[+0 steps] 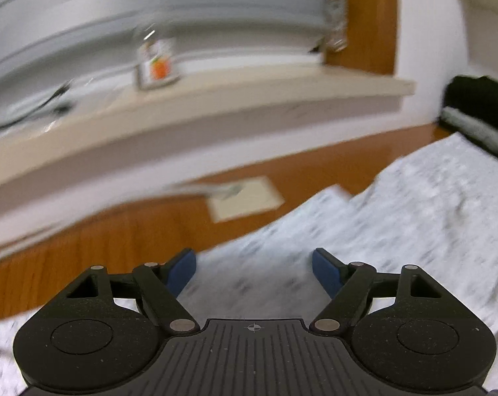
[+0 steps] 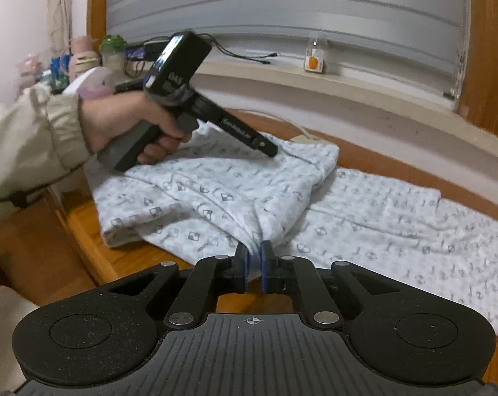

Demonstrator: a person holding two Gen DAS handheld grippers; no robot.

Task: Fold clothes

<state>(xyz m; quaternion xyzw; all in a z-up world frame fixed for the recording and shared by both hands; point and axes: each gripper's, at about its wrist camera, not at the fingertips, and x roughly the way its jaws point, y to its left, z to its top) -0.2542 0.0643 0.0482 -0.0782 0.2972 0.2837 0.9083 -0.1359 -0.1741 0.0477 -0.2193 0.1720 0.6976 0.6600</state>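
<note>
A white garment with a small grey print (image 2: 216, 194) lies partly folded on a wooden table (image 2: 84, 231); one layer is doubled over on the left and a single layer spreads to the right. My right gripper (image 2: 254, 260) is shut on a bunched fold at the garment's near edge, cloth pinched between its blue pads. My left gripper (image 1: 254, 269) hovers over the same garment (image 1: 414, 204) near its edge, jaws wide apart with nothing between them. In the right wrist view the left gripper (image 2: 272, 151) points down at the folded layer's far side, held by a hand (image 2: 123, 118) in a cream sleeve.
A beige window sill (image 2: 282, 76) runs behind the table, with a small bottle bearing an orange label (image 2: 315, 57), cables and clutter at the left. A paper tag (image 1: 245, 198) lies on the wood. Dark folded clothes (image 1: 480, 109) sit at the far right.
</note>
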